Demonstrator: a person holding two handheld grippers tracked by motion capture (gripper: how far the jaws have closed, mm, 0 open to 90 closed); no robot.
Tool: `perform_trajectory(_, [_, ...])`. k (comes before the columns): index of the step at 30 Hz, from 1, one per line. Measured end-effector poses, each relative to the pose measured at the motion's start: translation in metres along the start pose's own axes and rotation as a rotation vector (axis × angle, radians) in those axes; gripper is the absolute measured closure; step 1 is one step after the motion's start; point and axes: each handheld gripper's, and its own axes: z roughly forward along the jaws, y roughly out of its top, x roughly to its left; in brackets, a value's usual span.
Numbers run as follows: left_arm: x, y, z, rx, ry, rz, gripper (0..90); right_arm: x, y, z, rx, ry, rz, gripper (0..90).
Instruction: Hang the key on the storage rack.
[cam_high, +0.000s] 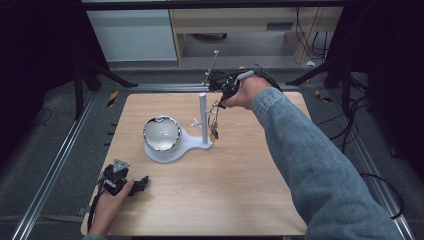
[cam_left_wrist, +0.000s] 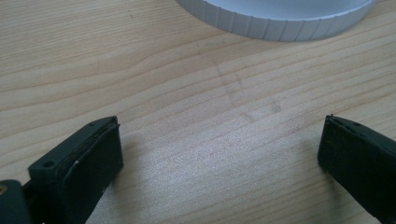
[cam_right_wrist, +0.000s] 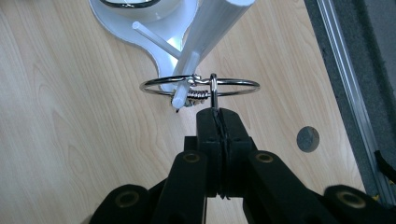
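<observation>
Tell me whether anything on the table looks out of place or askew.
Nothing stands out. The white stand sits flat on the table with its post upright and the shiny bowl seated in its base. The right claw holds a metal ring at the stand's peg.

Right hand-held gripper (cam_right_wrist: 219, 112): the closed jaws cover the lower part of the small silver metal link (cam_right_wrist: 214, 91) that they pinch, so its full shape cannot be told. In the high view the dangling silver key ring with small pendants (cam_high: 215, 120) is too small to make out.

White plastic stand with round base and upright post (cam_right_wrist: 205, 37): cut off by the top edge in the right gripper view. In the left gripper view its ribbed base rim (cam_left_wrist: 280, 21) is likewise cut off at the top edge.

Left hand-held gripper (cam_left_wrist: 219, 154): both jaws run out of the frame at the bottom.
</observation>
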Motion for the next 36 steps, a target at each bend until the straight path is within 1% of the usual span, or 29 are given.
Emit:
perform_trajectory(1, [0.000,0.000,0.000,0.000,0.000,0.000,0.0,0.000,0.000,0.001,0.003,-0.001,-0.001,88.8])
perform_trajectory(2, [0.000,0.000,0.000,0.000,0.000,0.000,0.0,0.001,0.000,0.002,0.006,0.000,0.009,88.8])
perform_trajectory(10, [0.000,0.000,0.000,0.000,-0.001,0.000,0.0,-0.001,0.001,0.009,0.020,0.003,-0.001,88.7])
perform_trajectory(13, [0.000,0.000,0.000,0.000,-0.001,0.001,0.0,0.000,0.001,0.012,0.025,0.007,0.012,88.7])
perform_trajectory(15, [0.000,0.000,0.000,0.000,-0.001,0.001,0.0,-0.002,0.000,0.015,0.020,0.016,0.008,88.7])
perform_trajectory(21, [0.000,0.000,0.000,0.001,-0.001,0.001,0.0,-0.004,-0.003,0.020,0.003,0.032,0.036,88.2])
perform_trajectory(23, [0.000,0.000,0.000,0.000,-0.001,0.002,0.0,-0.004,-0.003,0.020,0.005,0.032,0.038,86.1])
perform_trajectory(26, [0.000,0.000,0.000,0.000,-0.001,0.001,0.0,-0.003,-0.003,0.020,0.011,0.038,0.040,80.1])
perform_trajectory(32, [0.000,0.000,0.000,0.000,-0.001,0.001,0.0,-0.005,-0.006,0.019,0.020,0.042,0.047,75.9])
perform_trajectory(36, [0.000,0.000,0.000,0.000,-0.001,0.001,0.0,-0.007,-0.009,0.019,0.040,0.034,0.058,68.5])
